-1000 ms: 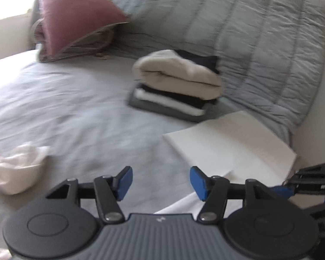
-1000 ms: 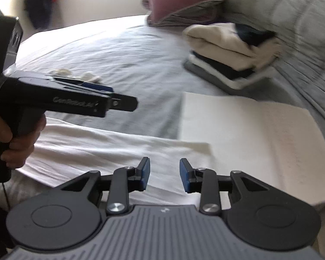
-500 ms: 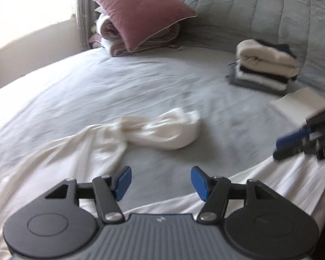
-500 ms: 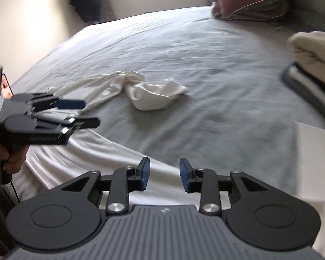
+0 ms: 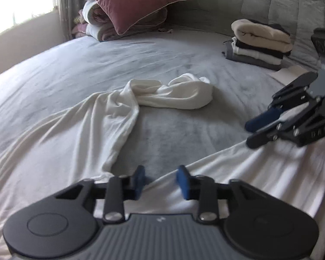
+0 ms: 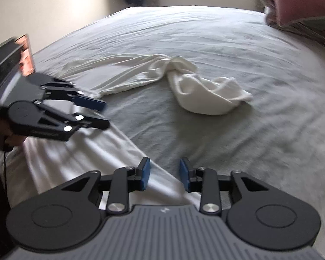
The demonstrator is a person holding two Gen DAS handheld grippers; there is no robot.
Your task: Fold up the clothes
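— Holding both grippers over the white garment [image 5: 119,117]; where does it lie?

— Strewn across the grey bed [image 5: 162,60], hem nearest me. My left gripper [image 5: 161,181] fingers have just been closing, nothing between them; my right gripper [image 6: 164,174] fingers stand apart, empty.

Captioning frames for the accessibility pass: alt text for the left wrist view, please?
The left gripper, its jaws just narrowed with nothing pinched between them, hovers at the near edge of a crumpled white garment sprawled on a grey bedsheet. The right gripper reaches in from the right; a stack of folded clothes sits behind.
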